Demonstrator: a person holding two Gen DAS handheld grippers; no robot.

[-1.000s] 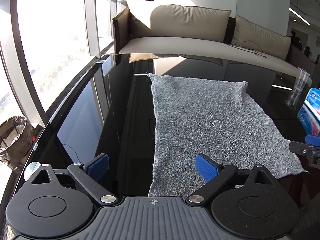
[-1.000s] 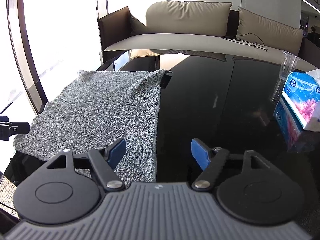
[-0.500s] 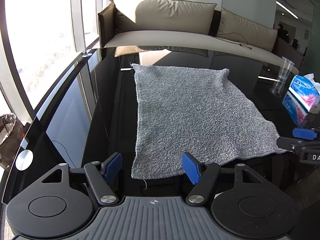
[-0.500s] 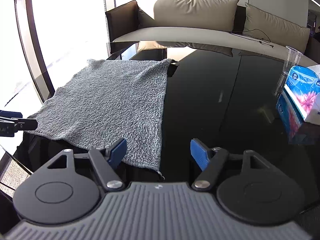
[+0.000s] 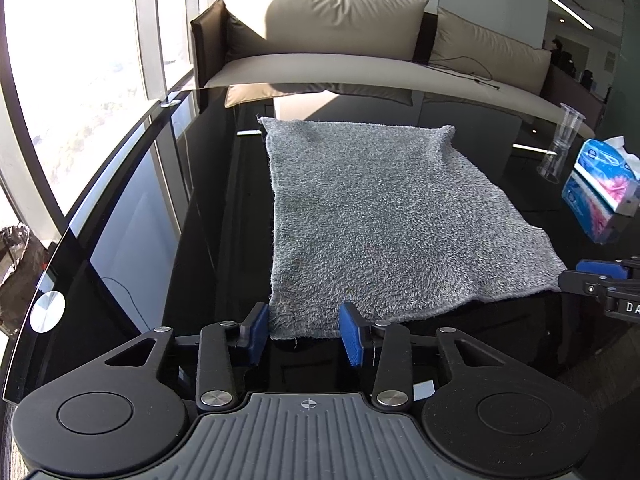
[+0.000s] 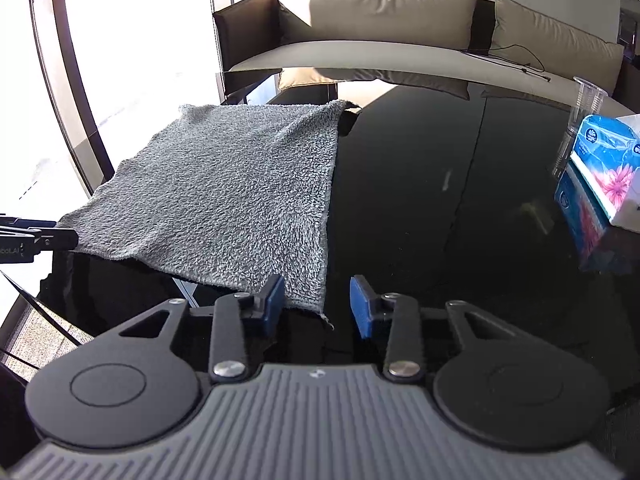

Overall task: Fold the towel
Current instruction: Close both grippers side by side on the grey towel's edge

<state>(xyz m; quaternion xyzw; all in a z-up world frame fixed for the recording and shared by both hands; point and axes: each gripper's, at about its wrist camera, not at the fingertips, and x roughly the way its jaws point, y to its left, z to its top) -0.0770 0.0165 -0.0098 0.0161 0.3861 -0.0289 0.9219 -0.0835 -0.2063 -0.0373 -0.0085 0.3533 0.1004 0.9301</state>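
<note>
A grey fluffy towel [image 5: 384, 216] lies flat on a glossy black table [image 5: 192, 240]; it also shows in the right wrist view [image 6: 232, 200]. My left gripper [image 5: 306, 334] is open, its blue pads either side of the towel's near left corner. My right gripper [image 6: 318, 306] is open, its pads either side of the towel's near right corner, which hangs slightly over the table's front edge. Each gripper shows at the other view's edge, the right gripper in the left wrist view [image 5: 600, 280] and the left gripper in the right wrist view [image 6: 36, 238].
A blue tissue box [image 5: 604, 176] and a clear plastic cup [image 5: 562, 140] stand at the table's right side. A beige sofa [image 5: 360, 52] stands behind the table. Large windows [image 5: 60, 80] run along the left. A bin [image 5: 16, 272] stands on the floor at left.
Both grippers have pulled back toward the table's near edge and narrowed. Their pads now straddle the towel's near corners instead of sitting over the towel.
</note>
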